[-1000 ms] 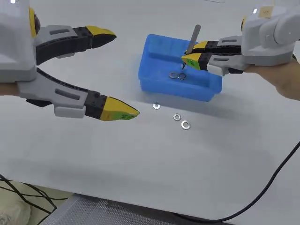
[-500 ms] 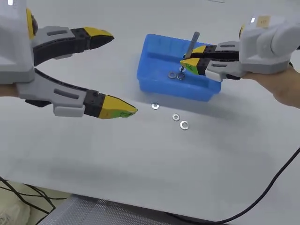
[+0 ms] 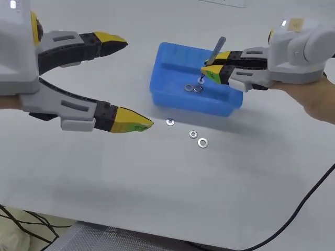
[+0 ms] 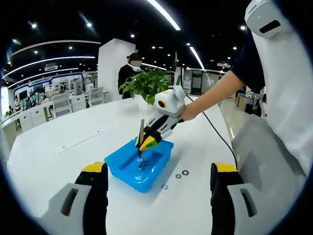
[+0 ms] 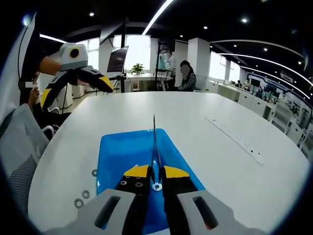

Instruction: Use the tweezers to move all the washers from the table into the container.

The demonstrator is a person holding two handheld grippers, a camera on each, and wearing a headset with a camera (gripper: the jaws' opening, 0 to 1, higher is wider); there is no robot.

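Kept tweezers [image 3: 215, 48] clamped in right gripper [image 3: 212, 67] over container [image 3: 183, 103], tip gap unclear. Kept left gripper [image 3: 135, 83] spread wide, empty. Left three washers [image 3: 193, 134] unmoved near container's front edge.

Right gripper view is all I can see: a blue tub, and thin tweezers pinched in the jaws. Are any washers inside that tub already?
Observer: Yes. The head view shows two washers lying side by side on the floor of the blue container, near the tip of the tweezers.
Operator: And that other gripper far off, is it carrying something?
Observer: No. The left gripper has its jaws spread wide with nothing between them.
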